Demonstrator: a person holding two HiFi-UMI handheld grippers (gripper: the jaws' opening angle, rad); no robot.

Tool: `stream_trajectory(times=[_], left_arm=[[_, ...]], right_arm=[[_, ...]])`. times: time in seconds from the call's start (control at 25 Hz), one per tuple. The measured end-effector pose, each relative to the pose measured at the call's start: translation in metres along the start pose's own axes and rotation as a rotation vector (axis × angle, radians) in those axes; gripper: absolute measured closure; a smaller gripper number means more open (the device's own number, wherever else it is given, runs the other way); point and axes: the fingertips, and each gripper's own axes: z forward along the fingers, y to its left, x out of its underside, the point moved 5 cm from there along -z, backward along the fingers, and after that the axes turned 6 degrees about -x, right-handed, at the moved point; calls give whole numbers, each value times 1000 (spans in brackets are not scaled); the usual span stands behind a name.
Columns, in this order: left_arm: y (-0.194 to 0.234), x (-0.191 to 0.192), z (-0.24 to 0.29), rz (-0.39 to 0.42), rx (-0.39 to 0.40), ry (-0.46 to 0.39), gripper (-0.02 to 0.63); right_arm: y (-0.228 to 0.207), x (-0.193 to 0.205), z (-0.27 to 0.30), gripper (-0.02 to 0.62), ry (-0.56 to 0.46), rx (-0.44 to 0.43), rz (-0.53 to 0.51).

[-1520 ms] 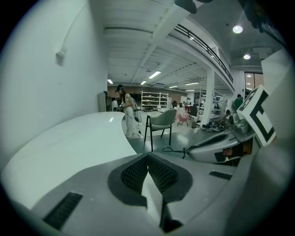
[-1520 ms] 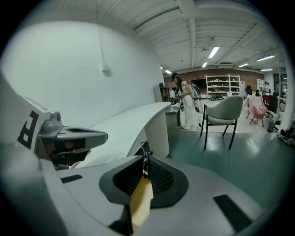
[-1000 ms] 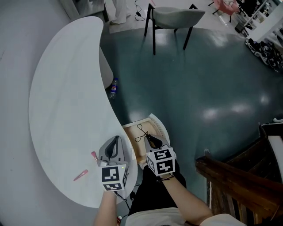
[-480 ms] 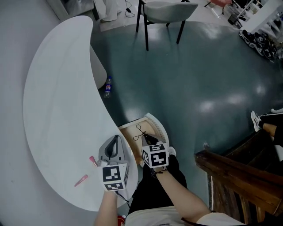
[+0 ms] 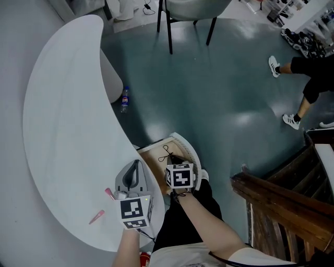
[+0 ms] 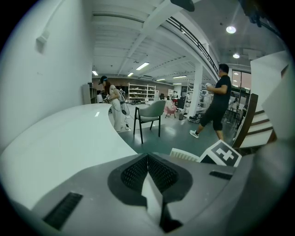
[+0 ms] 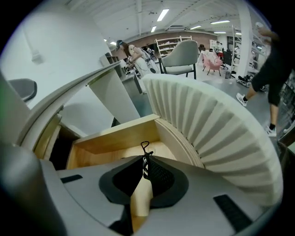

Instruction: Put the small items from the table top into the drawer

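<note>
My right gripper (image 7: 144, 167) clenched on black clip (image 7: 145, 151), over open drawer (image 7: 115, 136) | my left gripper (image 6: 147, 159) closed, empty, above table (image 5: 62, 120) | pink items (image 5: 96, 217) at its 8 o'clock | risk: thin clip snags on release, or slips early and misses the drawer.

Grey padded chair with black legs (image 5: 190, 6), small plastic bottle (image 5: 124, 99) left of it, person in black shorts (image 5: 305, 68) right of it

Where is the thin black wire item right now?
The black wire item sits pinched by the right gripper, over the open wooden drawer at the table's right edge in the head view.
</note>
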Motion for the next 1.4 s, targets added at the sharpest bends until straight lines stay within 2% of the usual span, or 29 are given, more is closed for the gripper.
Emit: stream_trajectory(times=[0.32, 0.76, 1.12, 1.4], left_arm=[[2, 1, 4, -9, -4, 27, 586], [1, 2, 8, -15, -19, 78, 586], [1, 1, 10, -14, -21, 92, 586], [2, 3, 10, -22, -27, 98, 586]], right_arm=[[-10, 5, 21, 548, 12, 24, 47], [-18, 4, 35, 548, 3, 51, 15], [-21, 13, 43, 548, 58, 158, -44], [-25, 20, 52, 548, 102, 169, -22]])
